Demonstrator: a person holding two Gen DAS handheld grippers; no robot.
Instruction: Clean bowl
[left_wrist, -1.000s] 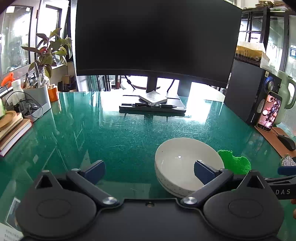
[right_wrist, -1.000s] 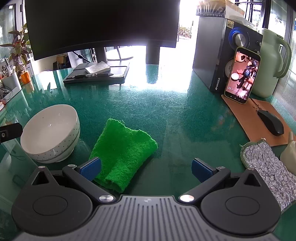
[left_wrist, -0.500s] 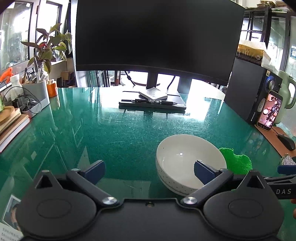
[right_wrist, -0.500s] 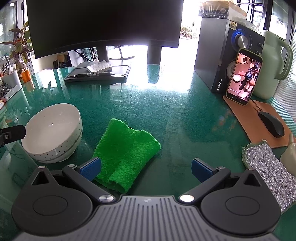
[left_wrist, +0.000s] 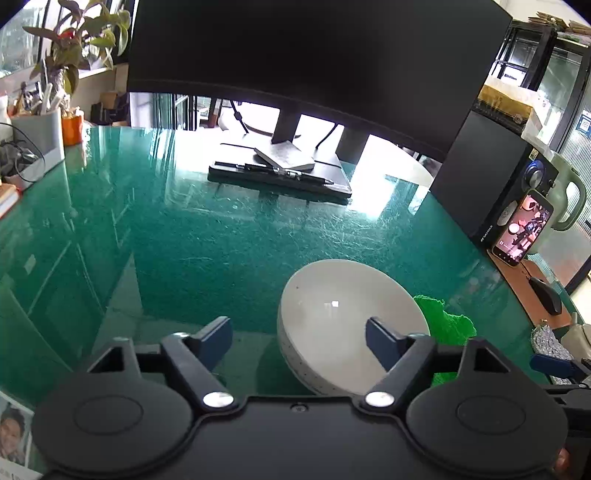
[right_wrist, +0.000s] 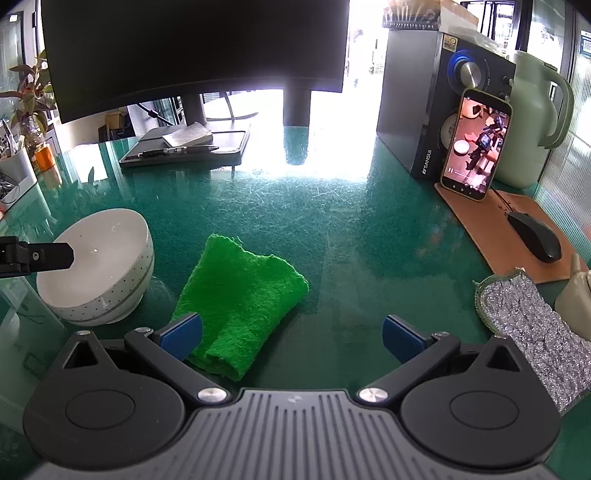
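I am closing my left claw (left_wrist: 299, 332) on the white bowl (left_wrist: 347, 314) – its near rim between jaws not yet touching, out mid-desk (left_wrist: 221, 240) beside the green cloth (right_wrist: 240, 295) – squaring up first, my right claw (right_wrist: 291, 332) hanging wide and empty.

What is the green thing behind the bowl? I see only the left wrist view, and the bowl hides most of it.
Observer: A green cloth, folded, lying flat on the table beside the bowl, not touching it.
Operator: Does the right gripper hold it?
Observer: No. The right gripper is open; the cloth's near end lies between its fingers, and no pad presses it.
Operator: And the shiny scrap at my right edge?
Observer: A silver scouring pad with a green border, flat beside the brown mat.
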